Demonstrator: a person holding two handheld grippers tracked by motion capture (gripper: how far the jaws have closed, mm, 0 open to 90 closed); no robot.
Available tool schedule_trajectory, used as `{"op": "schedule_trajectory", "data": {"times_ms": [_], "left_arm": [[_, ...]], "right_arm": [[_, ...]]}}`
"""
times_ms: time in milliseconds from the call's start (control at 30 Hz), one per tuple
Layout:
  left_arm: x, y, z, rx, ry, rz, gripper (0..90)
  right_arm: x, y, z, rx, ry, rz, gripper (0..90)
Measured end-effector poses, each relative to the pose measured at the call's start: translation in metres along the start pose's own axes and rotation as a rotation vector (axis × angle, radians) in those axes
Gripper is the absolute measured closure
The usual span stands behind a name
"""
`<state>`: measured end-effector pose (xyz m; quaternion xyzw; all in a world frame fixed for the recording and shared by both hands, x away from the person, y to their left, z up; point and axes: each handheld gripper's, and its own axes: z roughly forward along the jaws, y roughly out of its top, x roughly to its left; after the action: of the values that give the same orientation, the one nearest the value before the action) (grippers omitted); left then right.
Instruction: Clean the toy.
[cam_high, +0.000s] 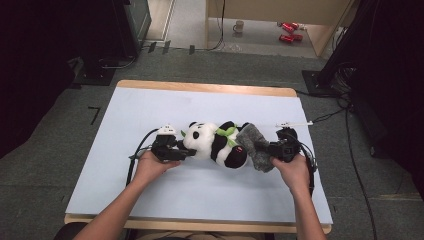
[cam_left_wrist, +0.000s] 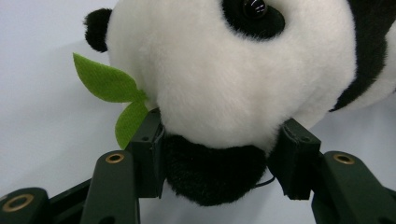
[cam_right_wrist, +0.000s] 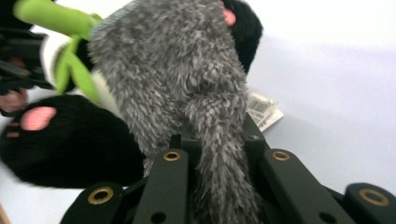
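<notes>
Item: panda (cam_high: 217, 143), plush, black and white, lying on the table (cam_high: 125, 200) near its middle. Landmark for all entries below: the panda.

Left gripper (cam_high: 170, 150): at the panda's head end. In the left gripper view its jaws stand apart, one on each side of the lower head (cam_left_wrist: 219, 140). They touch the plush, but whether they squeeze it I cannot tell. A green felt leaf (cam_left_wrist: 109, 88) sits just beside one jaw.

Right gripper (cam_high: 277, 149): at the panda's foot end, clamped on the grey cloth (cam_right_wrist: 187, 84). The jaws pinch a narrow fold of it, and the rest drapes over the panda's legs. A pink-padded paw (cam_right_wrist: 39, 119) lies beside the cloth and a paper tag (cam_right_wrist: 261, 112) beyond it.

Orientation: the long axis runs across the table, side to side. Head toward your left hand, feet toward your right, tilted slightly so that the feet lie nearer you. The face looks up and away from you.

Handling, as a judgement: you appear to be steadying the head while working the cloth at the legs.
- Hold the head low and still.
- Move the cloth along the axis, not across it.
- Keep the pinch on cloth alone, clear of the tag and paw.
- Go slowly, since plush drags on fleece.
</notes>
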<state>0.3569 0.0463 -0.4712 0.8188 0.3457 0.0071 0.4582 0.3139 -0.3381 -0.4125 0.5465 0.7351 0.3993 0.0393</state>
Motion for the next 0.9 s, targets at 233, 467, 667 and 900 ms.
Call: {"op": "schedule_trajectory", "data": {"times_ms": [233, 467, 667, 900], "left_arm": [[-0.002, -0.001, 0.0, -0.001, 0.01, 0.005, 44.9], [-0.002, -0.003, 0.002, -0.01, 0.012, 0.013, 45.1], [-0.004, -0.008, 0.001, -0.014, 0.019, 0.024, 45.0], [-0.005, -0.009, 0.001, -0.004, 0.027, 0.035, 45.0]], "right_arm": [[0.011, 0.012, -0.013, -0.064, 0.016, -0.023, 78.3], [0.029, 0.026, -0.005, -0.093, 0.049, -0.062, 78.2], [0.04, 0.031, 0.02, -0.035, 0.056, -0.107, 78.1], [0.031, 0.024, 0.036, -0.01, 0.084, -0.07, 77.2]]}}
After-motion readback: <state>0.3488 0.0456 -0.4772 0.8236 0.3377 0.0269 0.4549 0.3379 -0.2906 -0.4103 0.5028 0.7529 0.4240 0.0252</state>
